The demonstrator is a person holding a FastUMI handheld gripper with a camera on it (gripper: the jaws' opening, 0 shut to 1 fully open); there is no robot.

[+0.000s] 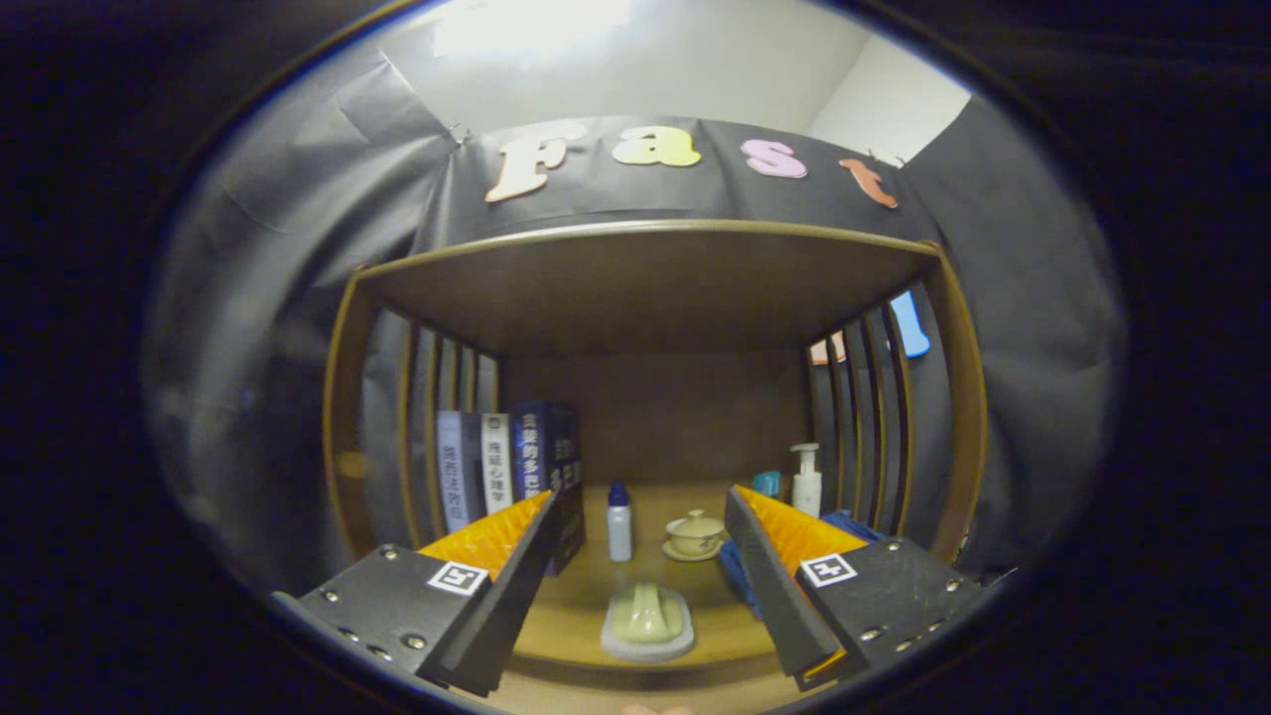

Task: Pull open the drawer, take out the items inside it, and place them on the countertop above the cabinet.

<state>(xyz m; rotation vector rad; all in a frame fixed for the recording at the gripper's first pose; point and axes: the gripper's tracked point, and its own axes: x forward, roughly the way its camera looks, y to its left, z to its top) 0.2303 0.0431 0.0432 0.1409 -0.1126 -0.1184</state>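
Two fingers of the gripper (635, 586) stand wide apart and empty before the wooden cabinet (645, 288), whose countertop (596, 586) already bears a pale dish (647, 621); no drawer can be made out, though it would likely slide stiffly from a front handle.

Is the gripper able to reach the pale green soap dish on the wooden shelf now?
Probably yes: the gripper is open, and the pale green soap dish lies between its fingers with nothing in front of it.
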